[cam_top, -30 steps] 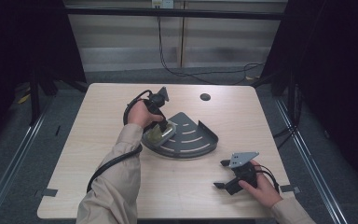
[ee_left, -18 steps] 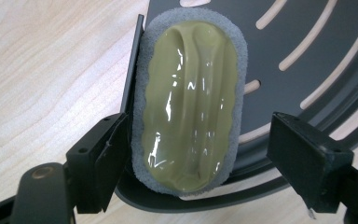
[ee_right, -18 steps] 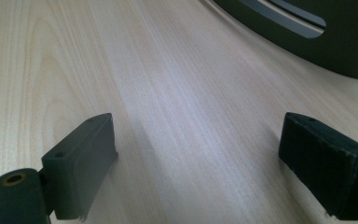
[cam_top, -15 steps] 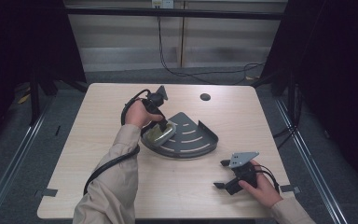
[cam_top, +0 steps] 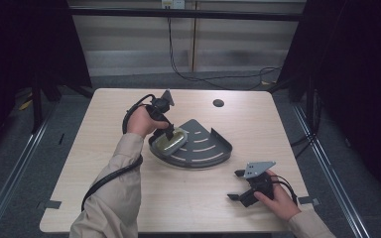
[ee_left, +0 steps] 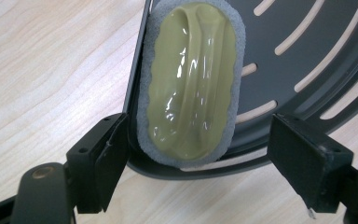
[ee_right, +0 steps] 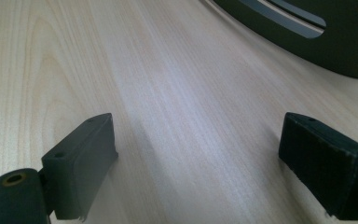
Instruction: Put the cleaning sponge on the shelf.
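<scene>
One yellow-green scrubber (ee_left: 190, 81) with a grey foam rim lies in the left end of the dark slotted corner tray (cam_top: 206, 148); its far end is cut off in my left gripper view. My left gripper (ee_left: 200, 163) hangs over it, jaws wide apart. My right gripper (cam_top: 238, 186) rests on bare table (cam_top: 104, 114) near the front edge, jaws apart, holding nothing.

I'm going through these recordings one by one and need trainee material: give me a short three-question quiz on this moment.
1. True or false: the oval yellow-green sponge with grey foam rim lies in the dark grey slotted quarter-round metal tray.
2. Which gripper is above the tray: A left gripper, B right gripper?
3. Fill in: both grippers' jaws stand ____.

Key: 1 true; 2 A; 3 open.
</scene>
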